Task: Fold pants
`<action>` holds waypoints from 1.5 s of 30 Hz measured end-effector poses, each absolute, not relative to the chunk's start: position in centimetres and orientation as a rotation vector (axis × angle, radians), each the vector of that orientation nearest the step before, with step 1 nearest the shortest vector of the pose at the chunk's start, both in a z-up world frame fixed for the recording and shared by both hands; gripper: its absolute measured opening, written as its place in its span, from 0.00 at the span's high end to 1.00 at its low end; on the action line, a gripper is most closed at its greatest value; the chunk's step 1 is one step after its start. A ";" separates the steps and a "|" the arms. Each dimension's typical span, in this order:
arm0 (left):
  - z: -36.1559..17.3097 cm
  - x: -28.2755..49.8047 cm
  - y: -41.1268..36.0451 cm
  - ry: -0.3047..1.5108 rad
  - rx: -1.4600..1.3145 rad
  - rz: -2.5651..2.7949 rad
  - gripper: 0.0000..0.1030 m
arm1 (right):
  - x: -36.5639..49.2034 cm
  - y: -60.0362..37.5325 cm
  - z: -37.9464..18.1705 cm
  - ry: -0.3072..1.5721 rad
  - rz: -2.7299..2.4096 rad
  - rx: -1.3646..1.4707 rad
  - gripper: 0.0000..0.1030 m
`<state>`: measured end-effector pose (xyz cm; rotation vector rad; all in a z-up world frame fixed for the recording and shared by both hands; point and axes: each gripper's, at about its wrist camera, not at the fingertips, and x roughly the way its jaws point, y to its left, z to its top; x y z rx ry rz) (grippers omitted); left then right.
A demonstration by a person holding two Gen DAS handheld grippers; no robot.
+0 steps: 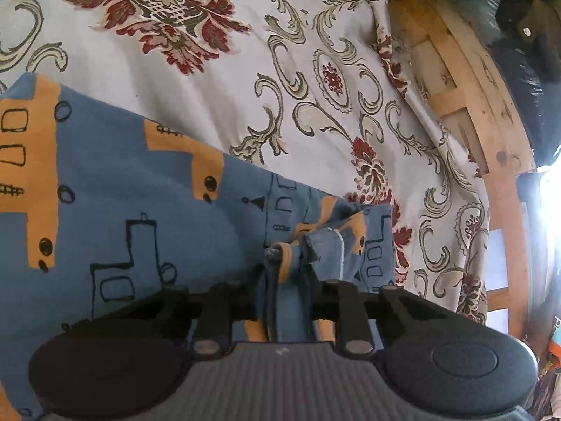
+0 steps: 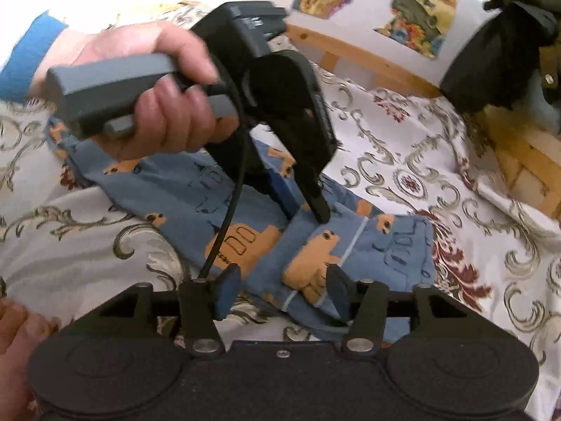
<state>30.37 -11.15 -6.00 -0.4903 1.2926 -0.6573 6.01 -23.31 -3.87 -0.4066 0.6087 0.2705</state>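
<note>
Blue pants (image 1: 140, 210) printed with orange vehicles lie on a patterned bedspread (image 1: 245, 70). In the left wrist view my left gripper (image 1: 287, 280) is shut on a bunched hem of the pants, and the cloth hides its fingertips. From the right wrist view, a hand (image 2: 164, 126) holds the left gripper (image 2: 317, 210), tips down on the pants (image 2: 385, 245). My right gripper (image 2: 284, 291) is open just over the near end of the pants. A folded strip of cloth lies between its fingers (image 2: 228, 287).
A wooden bed frame (image 1: 455, 98) runs along the far right edge of the bedspread (image 2: 420, 161). A black bundle (image 2: 498, 45) sits at the back right. A black cable (image 2: 228, 217) hangs from the left gripper. Part of another hand (image 2: 14, 322) shows at the lower left.
</note>
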 end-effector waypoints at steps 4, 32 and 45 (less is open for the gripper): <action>-5.9 30.4 -11.3 1.293 -0.479 -0.653 0.79 | 6.1 -22.5 -4.4 0.598 0.272 -0.464 0.47; -3.6 29.1 -8.2 1.207 -0.482 -0.679 0.95 | 6.1 -22.1 -1.6 0.601 0.309 -0.255 0.83; -2.6 27.8 -0.8 1.158 -0.523 -0.595 0.95 | 6.6 -16.0 -1.3 0.573 0.429 -0.237 0.83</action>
